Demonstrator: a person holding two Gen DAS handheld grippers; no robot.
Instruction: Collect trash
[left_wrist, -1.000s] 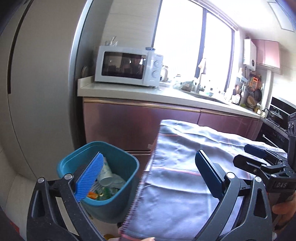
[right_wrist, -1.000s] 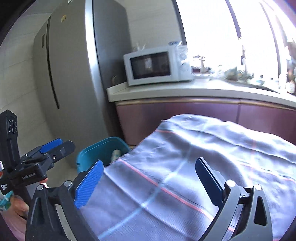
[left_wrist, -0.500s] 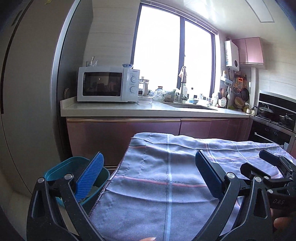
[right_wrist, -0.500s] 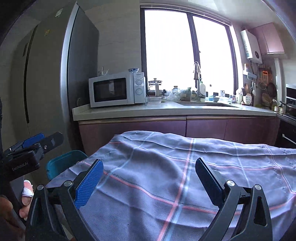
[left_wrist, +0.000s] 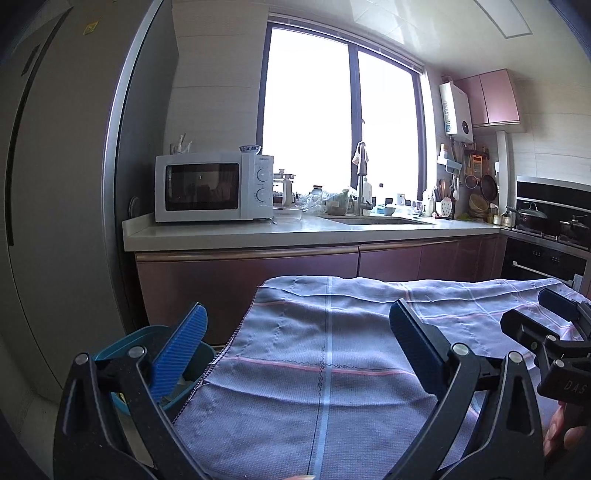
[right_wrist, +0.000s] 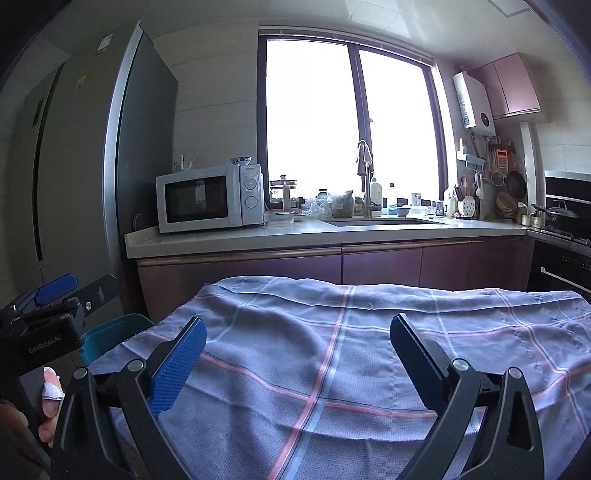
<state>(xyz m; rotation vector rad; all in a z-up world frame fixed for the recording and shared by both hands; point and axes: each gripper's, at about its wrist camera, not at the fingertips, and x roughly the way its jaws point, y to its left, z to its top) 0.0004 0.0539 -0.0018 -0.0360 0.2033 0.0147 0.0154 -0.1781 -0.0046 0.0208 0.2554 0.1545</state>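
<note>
Grippers (left_wrist: 295, 345) (right_wrist: 297, 345) agape | checked cloth (right_wrist: 351, 354) | kitchen counter (right_wrist: 295, 236)

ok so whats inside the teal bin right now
Little shows: the teal bin sits low at the cloth's left edge, its inside mostly blocked by the left gripper's fingers. Contents can't be made out.

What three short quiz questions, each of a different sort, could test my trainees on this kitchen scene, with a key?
1. True or false: the left claw grips the checked grey-blue cloth.
2. Which side of the cloth is the teal plastic bin on: A left, B right?
3. Fill in: the white microwave oven stands on the pale ____.

Key: 1 false, both the left claw and the right claw are open; 2 A; 3 countertop.
</note>
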